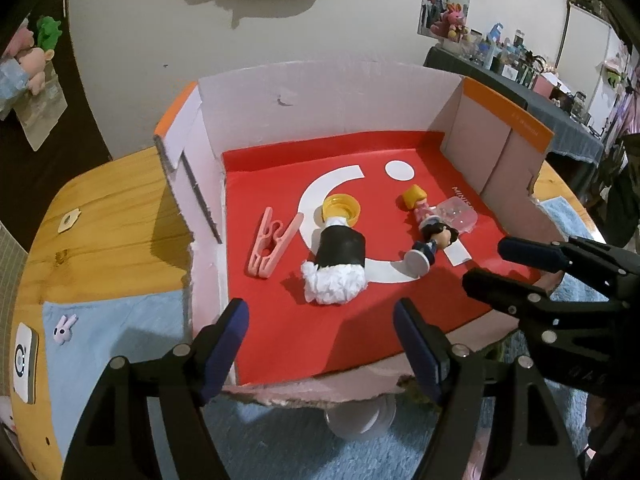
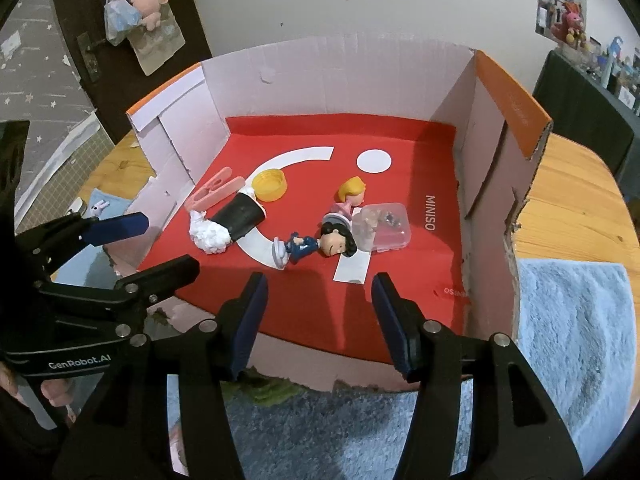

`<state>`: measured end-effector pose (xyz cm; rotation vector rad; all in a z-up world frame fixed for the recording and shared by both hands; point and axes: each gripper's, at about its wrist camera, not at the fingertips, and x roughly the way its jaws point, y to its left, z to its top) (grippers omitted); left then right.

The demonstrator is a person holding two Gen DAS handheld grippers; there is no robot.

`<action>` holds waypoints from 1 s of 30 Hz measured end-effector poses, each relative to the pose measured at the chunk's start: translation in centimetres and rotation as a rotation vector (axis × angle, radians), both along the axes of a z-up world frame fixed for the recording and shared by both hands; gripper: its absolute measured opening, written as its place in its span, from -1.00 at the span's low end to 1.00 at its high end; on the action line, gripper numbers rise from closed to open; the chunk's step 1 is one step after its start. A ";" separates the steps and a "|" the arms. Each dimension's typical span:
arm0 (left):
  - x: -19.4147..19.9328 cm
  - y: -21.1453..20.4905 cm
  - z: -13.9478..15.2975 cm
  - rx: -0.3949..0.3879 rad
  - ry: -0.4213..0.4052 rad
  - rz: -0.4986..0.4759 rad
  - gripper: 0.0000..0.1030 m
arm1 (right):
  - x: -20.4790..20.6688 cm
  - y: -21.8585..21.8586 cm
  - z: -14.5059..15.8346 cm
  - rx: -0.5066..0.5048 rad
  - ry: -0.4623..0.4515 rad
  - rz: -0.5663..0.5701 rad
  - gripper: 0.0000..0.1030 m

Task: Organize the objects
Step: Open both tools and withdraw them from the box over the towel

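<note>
An open cardboard box (image 1: 320, 96) (image 2: 328, 64) with a red floor holds a pink clothespin (image 1: 270, 242) (image 2: 216, 192), a yellow cap (image 1: 340, 208) (image 2: 271, 185), a black roll stuffed with white paper (image 1: 340, 256) (image 2: 228, 224), a dark-haired figurine (image 1: 430, 242) (image 2: 320, 244), a blonde figurine (image 1: 416, 200) (image 2: 352, 192) and a small clear plastic case (image 1: 456, 214) (image 2: 382, 226). My left gripper (image 1: 320, 344) (image 2: 160, 244) is open and empty over the box's near edge. My right gripper (image 2: 318, 320) (image 1: 492, 264) is open and empty beside it.
The box stands on a round wooden table (image 1: 112, 232) (image 2: 572, 200) with light blue cloths (image 1: 120, 344) (image 2: 576, 340). A small bunny clip (image 1: 64, 328) and a white device (image 1: 25, 360) lie left of the box. A round grey base (image 1: 360, 416) lies just before the near wall.
</note>
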<state>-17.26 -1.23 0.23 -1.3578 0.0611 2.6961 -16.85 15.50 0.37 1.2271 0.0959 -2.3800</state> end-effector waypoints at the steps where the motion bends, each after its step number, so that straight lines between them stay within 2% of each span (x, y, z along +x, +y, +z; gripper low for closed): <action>1: 0.1 -0.1 0.0 0.001 0.000 0.003 0.48 | 0.0 0.0 0.0 -0.001 0.000 -0.001 0.02; 3: 0.3 -0.2 0.0 0.004 -0.001 0.006 0.48 | 0.3 0.0 0.1 -0.001 0.003 -0.001 0.04; 5: 0.5 -0.2 -0.1 0.004 0.000 0.007 0.49 | 0.5 0.1 0.1 -0.001 0.003 -0.002 0.14; 9: 1.0 -0.3 0.1 -0.001 0.015 0.017 0.63 | 1.0 0.1 0.4 -0.001 0.016 -0.002 0.18; 20: 2.1 -0.8 0.3 0.012 0.020 0.031 0.64 | 2.4 0.2 1.1 0.000 0.041 -0.006 0.38; 24: 2.8 -0.8 0.7 0.015 0.035 0.030 0.71 | 3.0 0.1 1.4 0.005 0.056 -0.008 0.44; 30: 3.8 -0.8 1.1 0.013 0.052 0.034 0.73 | 4.0 0.4 2.0 0.005 0.078 -0.013 0.55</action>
